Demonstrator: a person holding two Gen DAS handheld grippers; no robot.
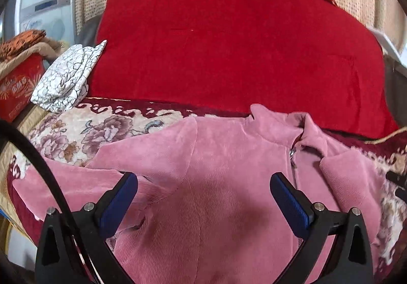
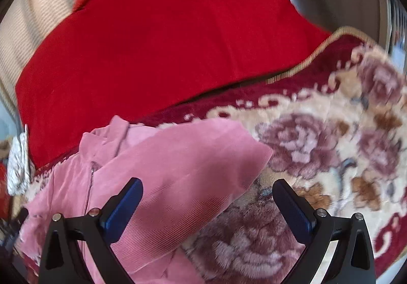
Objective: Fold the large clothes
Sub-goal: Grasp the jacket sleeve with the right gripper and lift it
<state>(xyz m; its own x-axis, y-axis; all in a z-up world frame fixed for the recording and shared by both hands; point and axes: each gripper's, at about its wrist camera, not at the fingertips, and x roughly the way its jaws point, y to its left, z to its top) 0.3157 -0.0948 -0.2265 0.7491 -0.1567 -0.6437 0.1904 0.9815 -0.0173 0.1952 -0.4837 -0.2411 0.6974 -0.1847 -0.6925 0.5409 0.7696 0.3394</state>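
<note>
Here, my left gripper [image 1: 203,191] hangs over the pink jacket [image 1: 216,182], jaws wide apart w/ nothing between them. Jacket lies zip-up on the floral blanket [image 1: 84,131], collar toward 12 o'clock, red quilt [image 1: 229,50] beyond. My right gripper [image 2: 207,197], jaws also apart, hovers at the folded sleeve [image 2: 193,157] edge, blanket at 3 o'clock.

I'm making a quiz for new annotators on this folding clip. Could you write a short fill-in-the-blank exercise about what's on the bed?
1. The jacket being folded is ____ in colour.
2. The jacket closes at the front with a ____.
3. The jacket lies on a blanket patterned with ____.
4. The left gripper and right gripper both have their jaws ____.

Missing words: pink; zipper; flowers; open
</note>
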